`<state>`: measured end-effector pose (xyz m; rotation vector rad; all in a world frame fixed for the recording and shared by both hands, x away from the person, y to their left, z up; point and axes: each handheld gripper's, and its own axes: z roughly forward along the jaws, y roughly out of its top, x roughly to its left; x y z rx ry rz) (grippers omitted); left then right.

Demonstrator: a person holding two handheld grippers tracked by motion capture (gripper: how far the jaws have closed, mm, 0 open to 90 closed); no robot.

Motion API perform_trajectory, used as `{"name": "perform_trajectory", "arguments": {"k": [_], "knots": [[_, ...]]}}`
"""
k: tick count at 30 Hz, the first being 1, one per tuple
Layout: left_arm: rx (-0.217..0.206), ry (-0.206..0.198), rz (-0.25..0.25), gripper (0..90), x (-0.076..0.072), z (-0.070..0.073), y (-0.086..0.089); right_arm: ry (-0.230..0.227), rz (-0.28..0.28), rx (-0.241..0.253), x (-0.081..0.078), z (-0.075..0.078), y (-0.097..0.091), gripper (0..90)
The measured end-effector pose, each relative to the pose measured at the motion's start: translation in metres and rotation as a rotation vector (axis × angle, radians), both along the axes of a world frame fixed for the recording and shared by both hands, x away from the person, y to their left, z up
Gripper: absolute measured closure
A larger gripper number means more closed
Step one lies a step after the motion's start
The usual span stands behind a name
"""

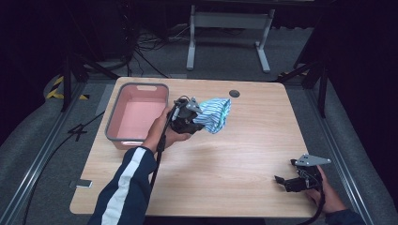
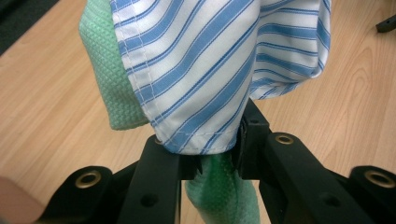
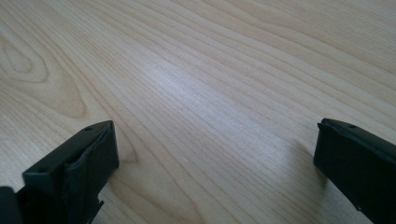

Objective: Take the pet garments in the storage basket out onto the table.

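Two cloths, a blue-striped cloth and a green cloth, hang bunched in the left tongs, clamped tight, just right of the pink basin above the tabletop. Far right, the right tongs gape wide, holding nothing.

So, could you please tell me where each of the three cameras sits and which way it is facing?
High view: above the person's side, facing forward and down on the table; shows both forearms, left gripper, right gripper, pink basin.
Left gripper view: rides the left gripper, looking along its jaws clamped on the striped cloth and green cloth.
Right gripper view: rides the right gripper, facing bare tabletop between open jaws.
Shared: high and left gripper views both show the striped cloth.
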<state>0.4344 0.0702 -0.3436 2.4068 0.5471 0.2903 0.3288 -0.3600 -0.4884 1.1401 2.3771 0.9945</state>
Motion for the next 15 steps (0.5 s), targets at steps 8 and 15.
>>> {"name": "perform_trajectory", "arguments": {"k": [8,15], "knots": [[0.040,0.043,-0.014,74.4,0.007,-0.024,-0.025,0.000,0.000,0.000,0.000,0.000,0.000,0.3],[0.076,0.062,-0.018,74.2,0.008,-0.042,-0.040,0.000,0.000,0.000,0.000,0.000,0.000,0.3]]}}
